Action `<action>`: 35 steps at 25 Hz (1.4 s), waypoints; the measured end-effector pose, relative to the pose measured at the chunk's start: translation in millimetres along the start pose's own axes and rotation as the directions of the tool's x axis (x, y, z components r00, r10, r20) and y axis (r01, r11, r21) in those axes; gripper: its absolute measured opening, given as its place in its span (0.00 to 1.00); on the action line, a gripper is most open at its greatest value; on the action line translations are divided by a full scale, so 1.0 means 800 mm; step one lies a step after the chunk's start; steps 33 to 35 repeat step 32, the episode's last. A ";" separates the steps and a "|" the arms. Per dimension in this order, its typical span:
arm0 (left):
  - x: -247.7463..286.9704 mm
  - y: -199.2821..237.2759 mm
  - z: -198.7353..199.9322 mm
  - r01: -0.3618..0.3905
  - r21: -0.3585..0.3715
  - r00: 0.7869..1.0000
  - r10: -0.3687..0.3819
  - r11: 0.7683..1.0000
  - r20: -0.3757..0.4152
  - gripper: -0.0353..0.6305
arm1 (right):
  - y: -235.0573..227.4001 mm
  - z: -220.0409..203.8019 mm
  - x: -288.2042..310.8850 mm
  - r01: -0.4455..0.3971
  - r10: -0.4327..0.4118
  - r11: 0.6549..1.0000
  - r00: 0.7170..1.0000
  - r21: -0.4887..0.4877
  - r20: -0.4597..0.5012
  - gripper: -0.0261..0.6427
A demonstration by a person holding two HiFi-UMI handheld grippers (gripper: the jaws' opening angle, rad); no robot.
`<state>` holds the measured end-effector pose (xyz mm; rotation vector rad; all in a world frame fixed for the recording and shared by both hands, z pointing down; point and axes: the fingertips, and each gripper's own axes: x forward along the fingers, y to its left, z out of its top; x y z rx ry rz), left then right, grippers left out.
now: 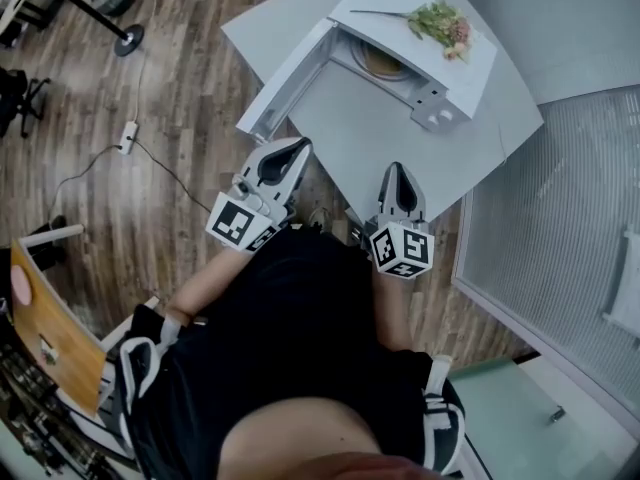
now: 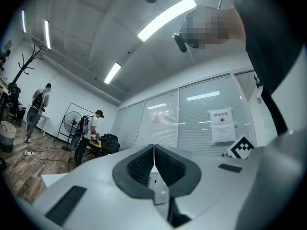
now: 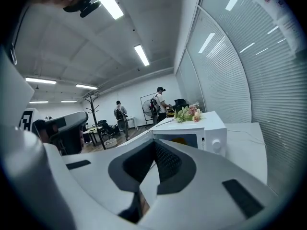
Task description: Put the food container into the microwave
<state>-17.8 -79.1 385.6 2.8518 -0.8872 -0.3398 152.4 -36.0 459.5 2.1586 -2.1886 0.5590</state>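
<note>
The white microwave (image 1: 420, 48) stands on the grey table (image 1: 400, 158) with its door (image 1: 285, 80) swung open to the left. A round yellowish food container (image 1: 382, 62) sits inside the cavity. In the right gripper view the microwave (image 3: 208, 131) is ahead on the right, with an orange shape (image 3: 181, 140) in its front. My left gripper (image 1: 290, 156) is shut and empty, held near the table's near edge below the door. My right gripper (image 1: 400, 183) is shut and empty too, over the table's near edge. The left gripper (image 2: 154, 146) points up at the ceiling; the right gripper (image 3: 154, 143) points toward the microwave.
A bunch of flowers (image 1: 440, 23) lies on top of the microwave. A glass wall with blinds (image 1: 560, 218) runs along the right. On the wooden floor at left lie a cable and power strip (image 1: 127, 136). Two people (image 3: 160, 102) stand far off by a fan.
</note>
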 end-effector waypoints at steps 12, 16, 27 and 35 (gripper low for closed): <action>-0.009 -0.002 -0.003 0.021 -0.005 1.000 -0.021 1.000 0.012 0.09 | 0.023 -0.010 -0.008 -0.010 0.010 1.000 1.000 -0.010 -0.006 0.07; -0.012 -0.008 -0.002 0.022 -0.008 1.000 -0.022 1.000 0.014 0.09 | 0.026 -0.011 -0.014 -0.018 0.018 1.000 1.000 0.000 -0.002 0.07; -0.027 -0.021 -0.002 0.035 -0.013 0.999 -0.035 0.999 0.010 0.09 | 0.021 -0.016 -0.031 -0.001 0.001 0.999 1.000 0.045 0.008 0.07; -0.042 -0.023 0.007 0.036 -0.022 0.999 -0.035 0.999 0.016 0.09 | 0.030 -0.015 -0.042 0.012 -0.013 0.999 1.000 0.038 0.009 0.07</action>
